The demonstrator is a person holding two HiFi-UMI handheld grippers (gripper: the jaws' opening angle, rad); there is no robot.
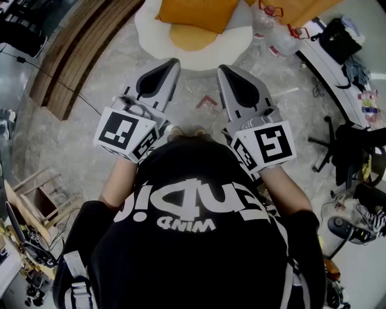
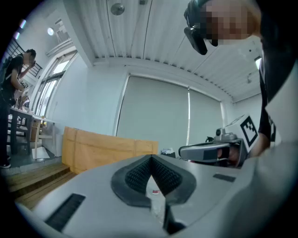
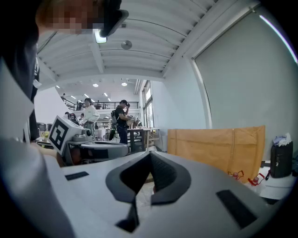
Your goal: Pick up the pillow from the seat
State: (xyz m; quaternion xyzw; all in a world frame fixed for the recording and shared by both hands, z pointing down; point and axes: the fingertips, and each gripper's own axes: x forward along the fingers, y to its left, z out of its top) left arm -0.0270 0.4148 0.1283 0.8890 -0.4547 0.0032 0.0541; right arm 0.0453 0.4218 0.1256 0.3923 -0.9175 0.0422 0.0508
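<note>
Jaws are pressed together, empty, on our left gripper and right gripper, held side by side mid-frame. Straight beyond their tips, at top centre, the orange pillow lies on the white seat, well apart, its long side running left to right, roughly as near to either gripper.

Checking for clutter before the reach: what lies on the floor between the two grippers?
In the head view, only a red arrow-shaped floor mark lies between the left gripper and the right gripper; nothing else shows there.
</note>
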